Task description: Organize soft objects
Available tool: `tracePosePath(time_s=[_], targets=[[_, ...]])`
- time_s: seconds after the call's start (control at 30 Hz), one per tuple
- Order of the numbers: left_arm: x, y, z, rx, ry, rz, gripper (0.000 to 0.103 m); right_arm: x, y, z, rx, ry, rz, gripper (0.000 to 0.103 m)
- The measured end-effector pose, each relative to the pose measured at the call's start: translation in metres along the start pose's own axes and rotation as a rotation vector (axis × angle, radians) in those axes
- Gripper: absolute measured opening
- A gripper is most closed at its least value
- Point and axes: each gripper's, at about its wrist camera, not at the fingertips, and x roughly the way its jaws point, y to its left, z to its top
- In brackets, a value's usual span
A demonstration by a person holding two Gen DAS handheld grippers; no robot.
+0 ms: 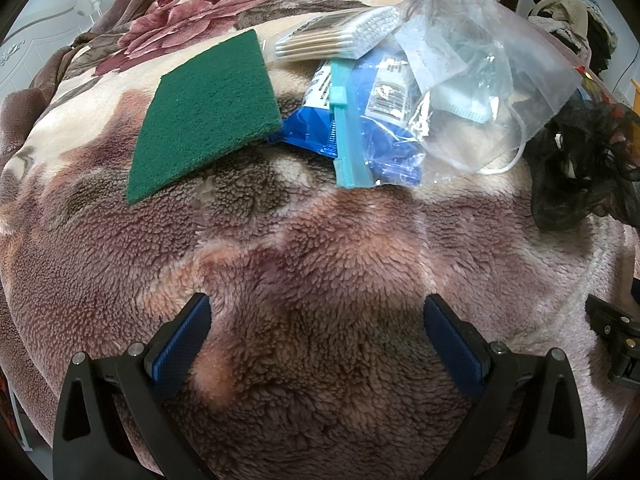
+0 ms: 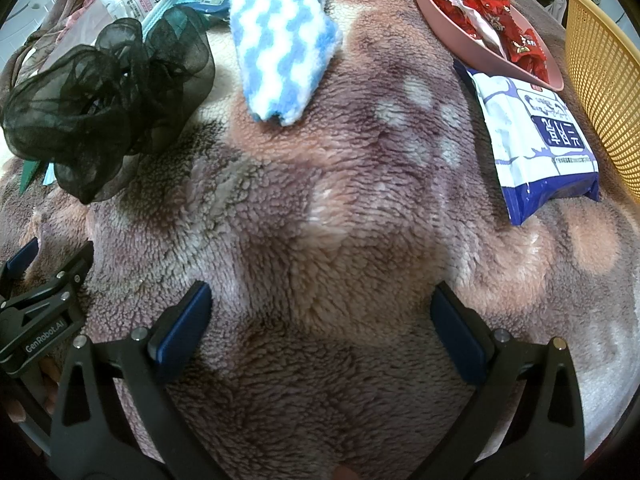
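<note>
"GenRobot.AI" is written on the left gripper point(image 2: 28, 280). Both it and the right gripper point(image 2: 320, 312) are wide open, empty, well short of the striped cloth point(image 2: 280, 40).

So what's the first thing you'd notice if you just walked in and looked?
Probably the flat green scouring pad lying at the left of a pile of plastic bags on the fuzzy flowered blanket. Then the blue-and-white zigzag cloth, with a black gauzy scrunchie to its left.
</note>
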Motion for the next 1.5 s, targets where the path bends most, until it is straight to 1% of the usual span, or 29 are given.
tracePosePath(time_s=[1.5], targets=[[-0.0004,0.0039,0.0020,0.000,-0.005,0.000,0.103,0.0003,-0.0004,0.0000,0.000,-0.001,0.002,0.103]])
